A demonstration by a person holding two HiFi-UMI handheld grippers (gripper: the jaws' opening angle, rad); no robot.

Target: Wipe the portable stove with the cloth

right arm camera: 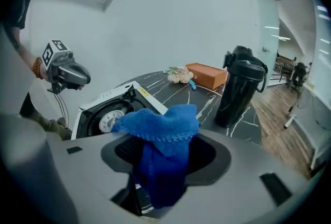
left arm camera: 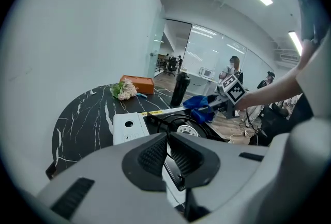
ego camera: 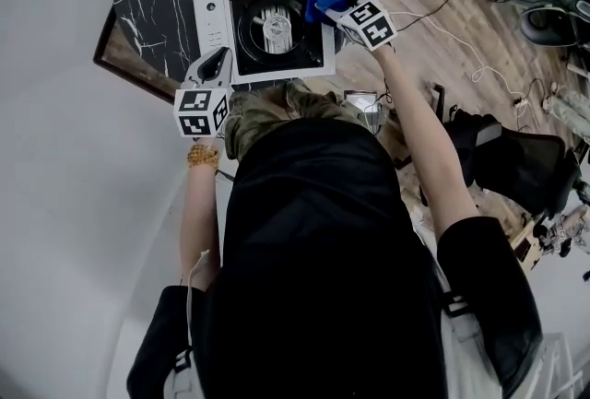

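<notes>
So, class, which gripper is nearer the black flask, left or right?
Right. The right gripper is at the stove's far right side, just short of the flask; the left gripper sits at the stove's near left corner.

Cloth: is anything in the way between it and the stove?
Nothing visible. The cloth lies between the right gripper's fingers, at the stove's edge, with the burner bare beside it.

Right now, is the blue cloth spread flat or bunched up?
Bunched up: the cloth sits as a crumpled wad between the right gripper's open fingers, at the stove's edge.
</notes>
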